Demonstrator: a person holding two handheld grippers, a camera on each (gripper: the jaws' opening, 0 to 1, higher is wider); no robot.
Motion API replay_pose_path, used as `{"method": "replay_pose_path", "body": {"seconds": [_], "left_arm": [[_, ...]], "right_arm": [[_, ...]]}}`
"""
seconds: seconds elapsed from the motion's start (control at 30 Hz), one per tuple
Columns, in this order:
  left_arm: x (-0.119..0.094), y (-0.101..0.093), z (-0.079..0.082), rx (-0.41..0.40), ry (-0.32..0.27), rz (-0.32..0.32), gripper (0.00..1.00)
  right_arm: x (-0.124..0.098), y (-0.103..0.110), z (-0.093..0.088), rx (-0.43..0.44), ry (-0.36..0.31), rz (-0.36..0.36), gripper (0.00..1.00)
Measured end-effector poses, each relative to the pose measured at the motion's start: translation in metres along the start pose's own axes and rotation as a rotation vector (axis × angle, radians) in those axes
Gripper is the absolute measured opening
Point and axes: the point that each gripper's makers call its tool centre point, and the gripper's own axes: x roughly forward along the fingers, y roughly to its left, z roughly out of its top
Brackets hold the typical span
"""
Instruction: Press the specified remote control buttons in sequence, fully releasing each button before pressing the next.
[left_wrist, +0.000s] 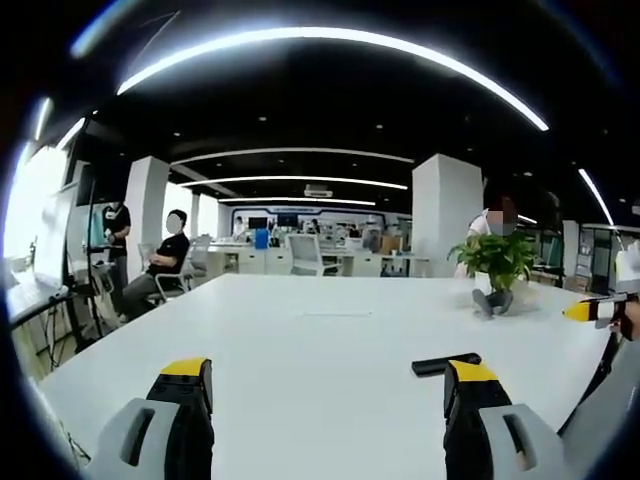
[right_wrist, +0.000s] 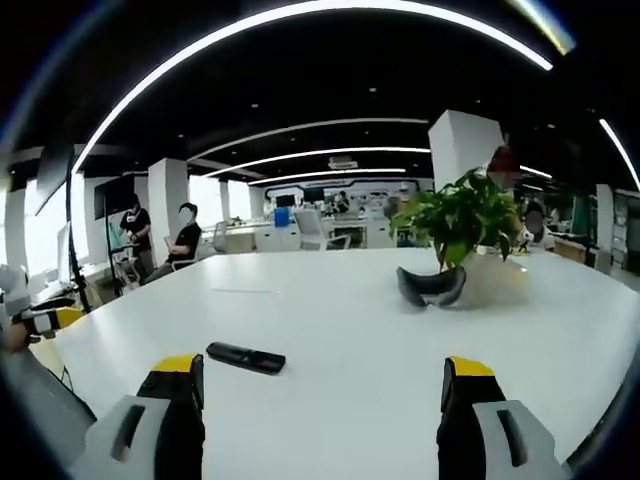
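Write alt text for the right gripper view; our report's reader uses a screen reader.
A black remote control lies flat on a white table, just beyond the open right tool, untouched. A potted plant stands farther back at right, with a dark curved object at its base.

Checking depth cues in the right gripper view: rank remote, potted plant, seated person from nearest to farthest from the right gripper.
1. Remote control, on the table just past the left jaw.
2. Potted plant, mid-table, right side.
3. Seated person, beyond the table's far left edge.
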Motion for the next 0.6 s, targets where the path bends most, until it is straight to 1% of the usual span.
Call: {"method": "replay_pose_path", "body": {"seconds": [0.03, 0.07, 0.1, 0.13, 0.17, 0.27, 0.37, 0.47, 0.6], "left_arm": [[0.0, 0.001, 0.002, -0.008, -0.017, 0.004, 1.0], [0.0, 0.001, 0.002, -0.011, -0.016, 0.002, 1.0], [0.002, -0.001, -0.002, -0.013, 0.006, -0.01, 1.0], [0.002, -0.002, -0.006, -0.011, 0.027, -0.017, 0.99], [0.003, -0.004, -0.008, -0.007, 0.04, -0.019, 0.99], [0.002, -0.004, -0.004, 0.016, 0.023, -0.016, 0.99], [0.001, -0.004, -0.001, -0.014, 0.006, -0.02, 1.0], [0.0, -0.003, -0.003, 0.003, 0.017, -0.013, 1.0], [0.0, -0.003, -0.002, 0.005, 0.017, -0.01, 1.0]], "right_arm": [[-0.002, -0.001, 0.001, -0.01, -0.006, -0.009, 0.99], [-0.002, -0.002, 0.0, -0.024, 0.0, -0.024, 0.99], [-0.002, -0.005, -0.005, -0.039, 0.032, -0.042, 0.99], [0.001, -0.003, -0.007, -0.034, 0.049, -0.031, 0.99], [0.002, -0.002, -0.007, -0.034, 0.05, -0.025, 0.99], [0.001, 0.0, -0.008, -0.03, 0.048, -0.01, 0.99], [0.001, 0.0, -0.007, -0.027, 0.044, -0.003, 0.99], [0.0, 0.0, -0.008, -0.025, 0.045, -0.007, 0.99], [0.0, -0.001, -0.009, -0.008, 0.049, -0.011, 0.99]]}}
